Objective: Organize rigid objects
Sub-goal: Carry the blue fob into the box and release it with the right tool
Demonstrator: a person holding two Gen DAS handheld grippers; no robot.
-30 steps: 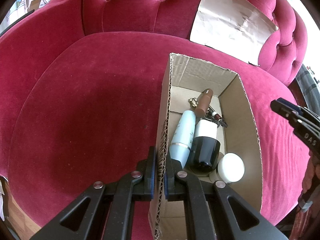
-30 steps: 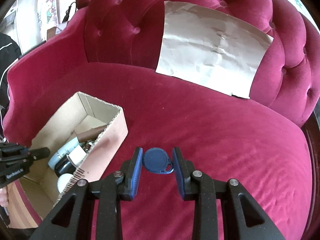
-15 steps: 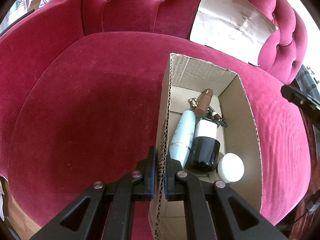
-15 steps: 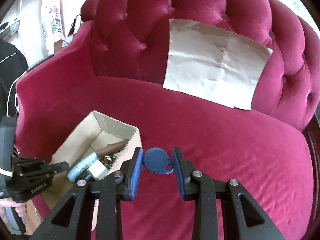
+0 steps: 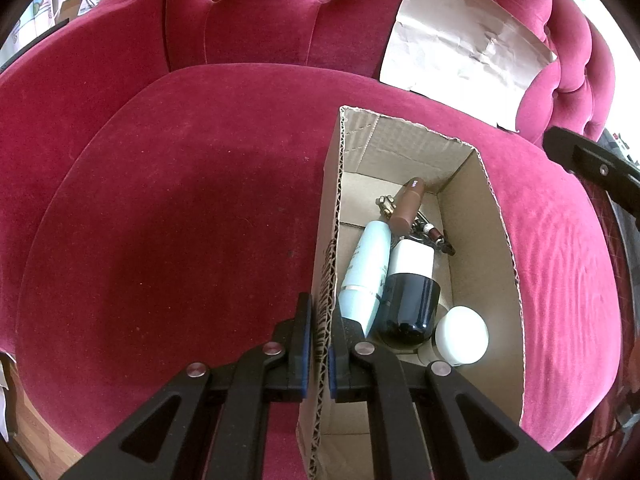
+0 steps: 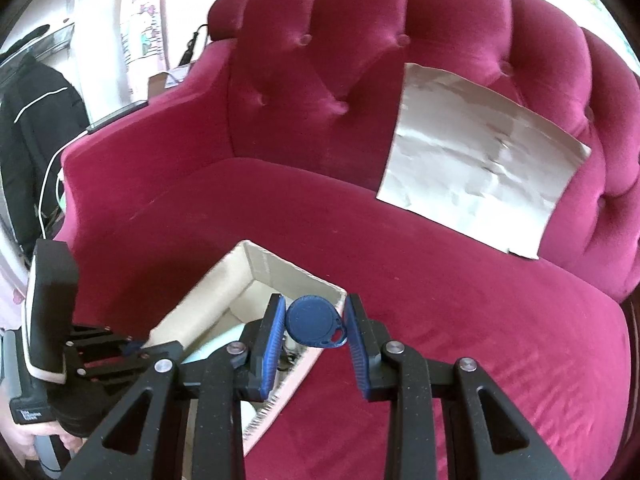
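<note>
- Now carried up off the sofa seat (image 6: 460, 280) and across, compared with a second ago: blue key fob (image 6: 314, 326), pinched between the pads of the right tool (image 6: 314, 336).
- Hangs over the far corner of the cardboard box (image 6: 224, 292), formerly well to its right.
- Left tool (image 5: 318, 344) unchanged: pressed together on the box's left wall (image 5: 330, 240), steadying it.
- Inside already: pale blue bottle (image 5: 366, 276), dark jar (image 5: 410, 300), brown tube (image 5: 408, 204), white cap (image 5: 462, 334).
- Probably close to the drop.
</note>
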